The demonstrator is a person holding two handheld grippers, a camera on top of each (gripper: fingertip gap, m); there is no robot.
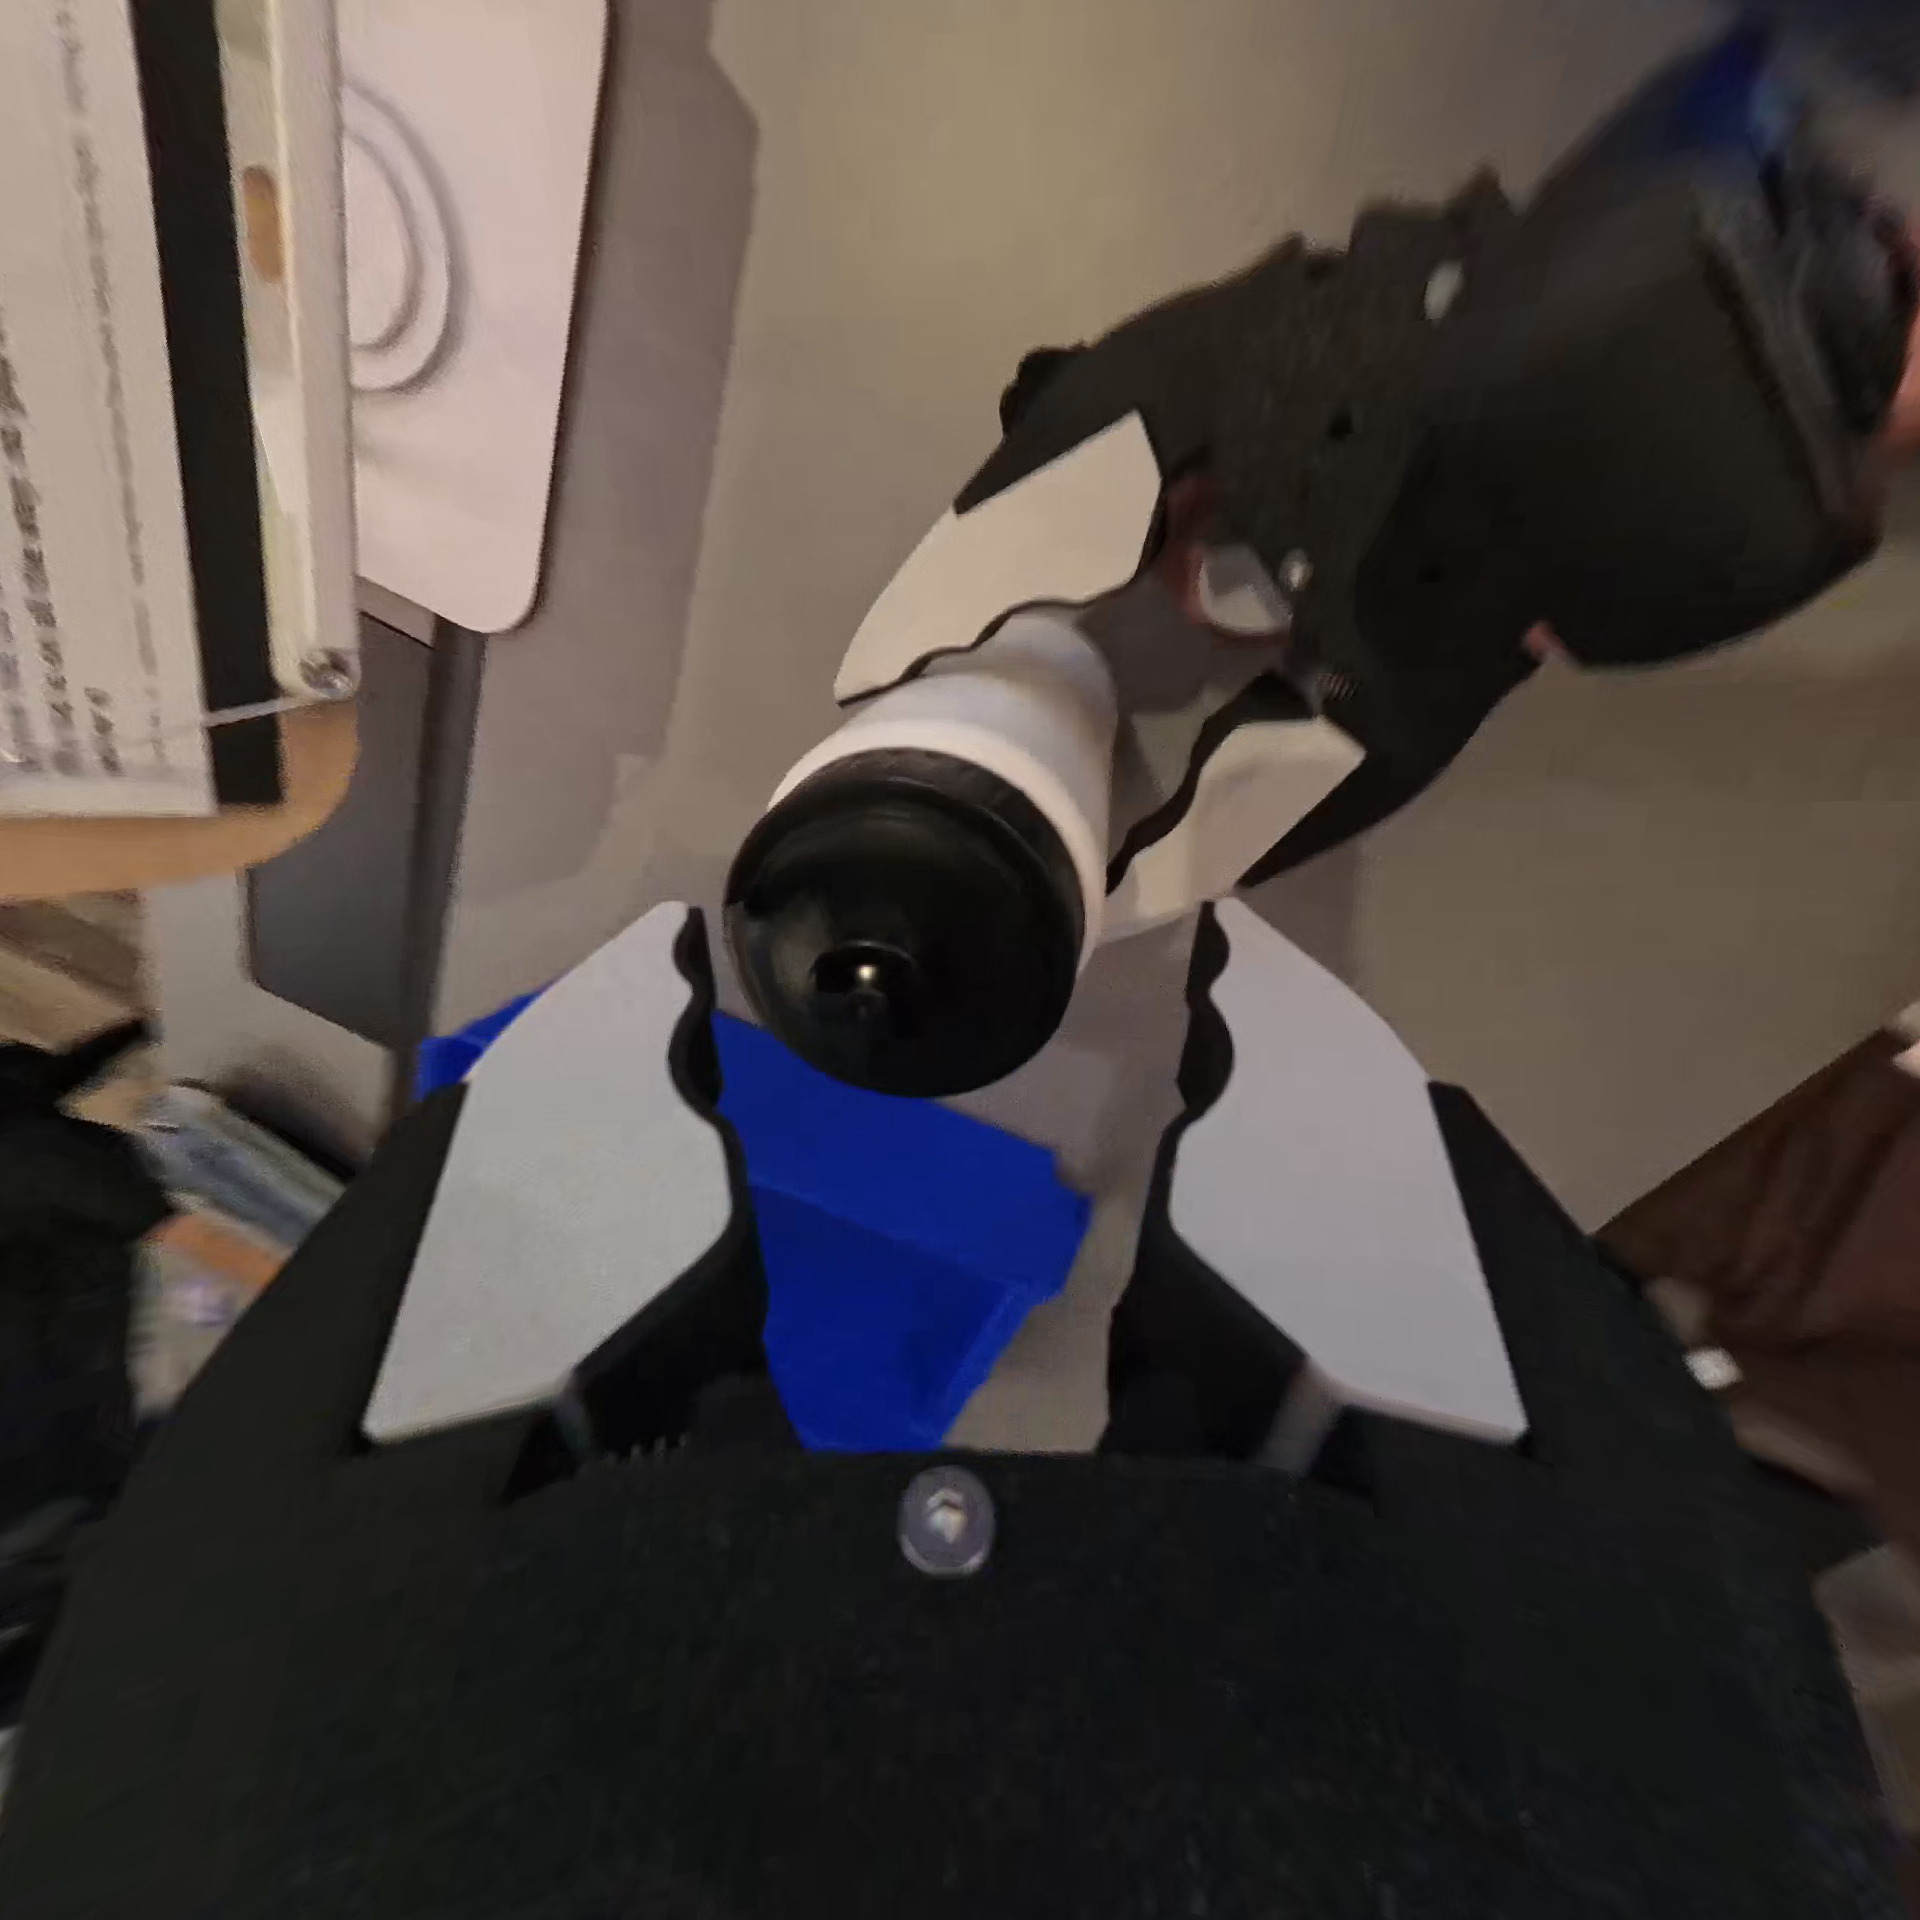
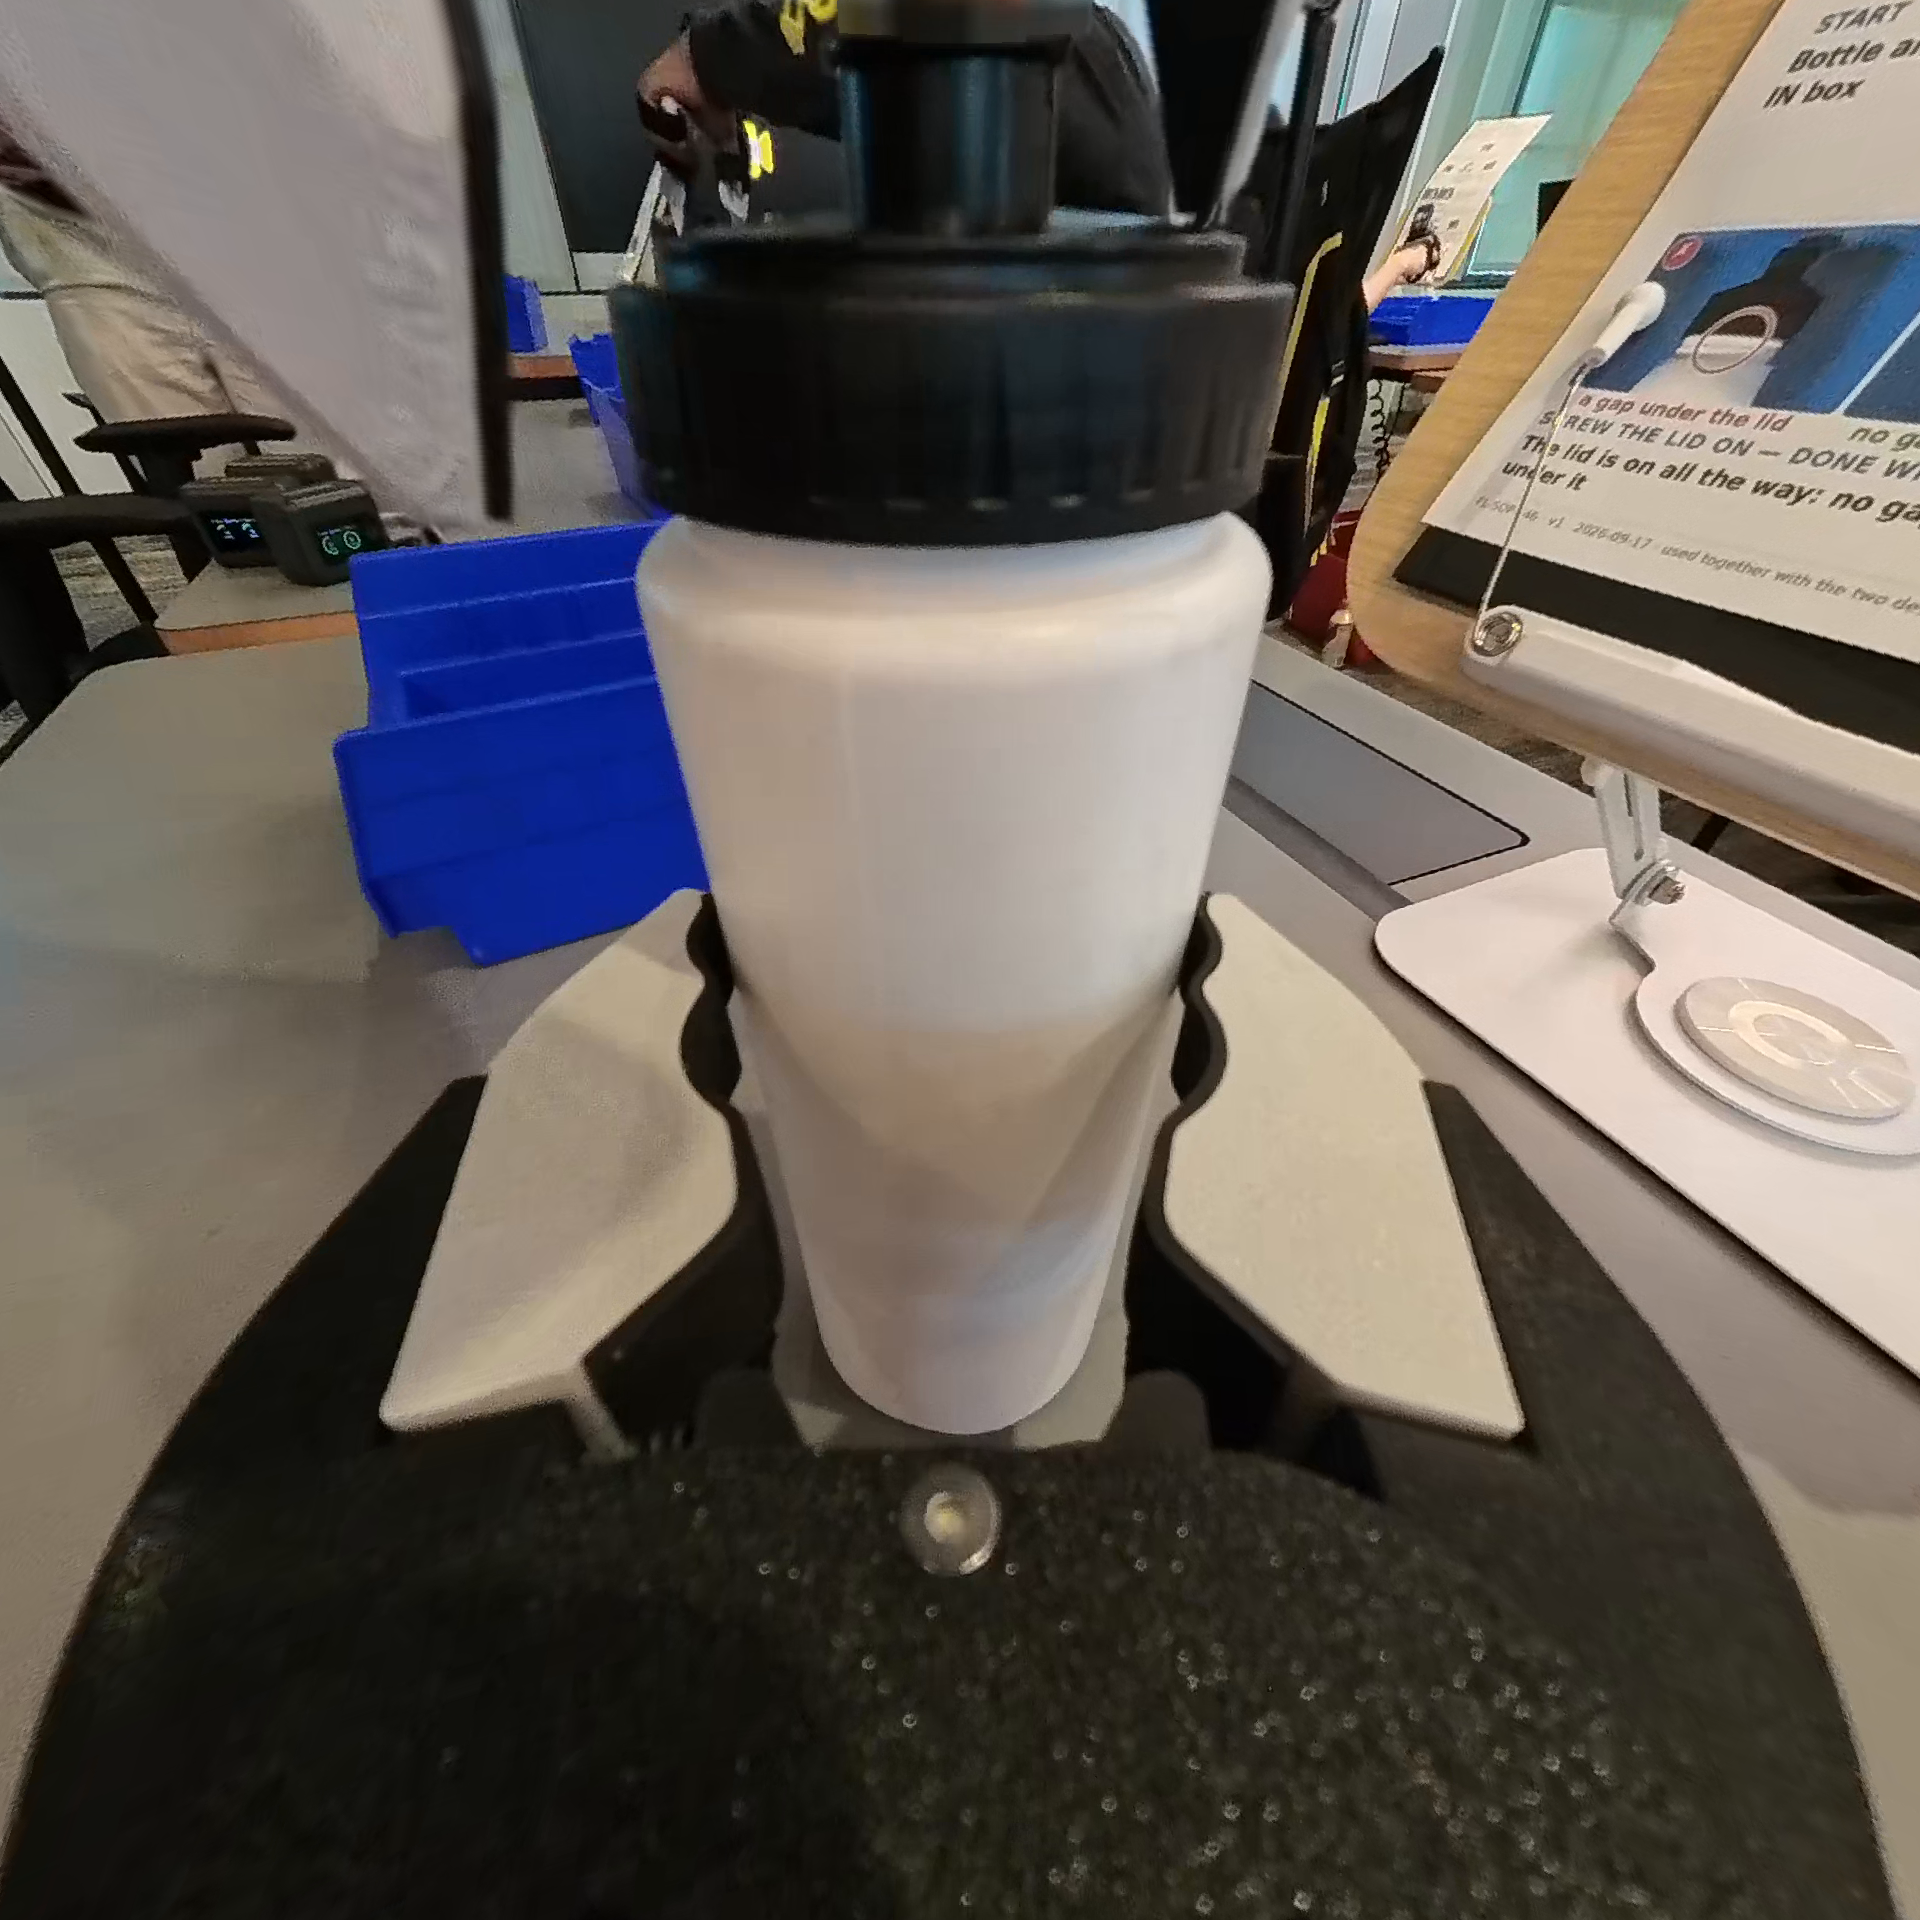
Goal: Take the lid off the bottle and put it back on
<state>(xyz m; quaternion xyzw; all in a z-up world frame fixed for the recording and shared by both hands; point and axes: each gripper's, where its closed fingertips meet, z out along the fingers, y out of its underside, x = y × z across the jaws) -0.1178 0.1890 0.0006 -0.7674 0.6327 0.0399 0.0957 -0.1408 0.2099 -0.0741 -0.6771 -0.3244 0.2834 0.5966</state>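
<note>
Right wrist view: the right gripper (image 2: pixel 951 997) has its fingers (image 2: pixel 608 1049) pressed on both sides of a white bottle (image 2: pixel 951 883), holding it above the grey table (image 2: pixel 187 935).
Lid: a black ribbed lid (image 2: pixel 951 395) sits on the bottle's far end, beyond the fingertips, with no gap visible under it.
Left wrist view: the left gripper (image 1: pixel 951 997) is spread wide and holds nothing; the lid (image 1: pixel 904 935) faces it just beyond its fingertips, not touched by either pad.
Behind: a blue bin (image 2: pixel 509 727) lies past the left finger.
Step, as a judgement: lining up on the lid, probably to unscrew it.
Next move calls for: centring the open fingers round the lid's rim, closing firmly, then twisting while the right gripper resists.
</note>
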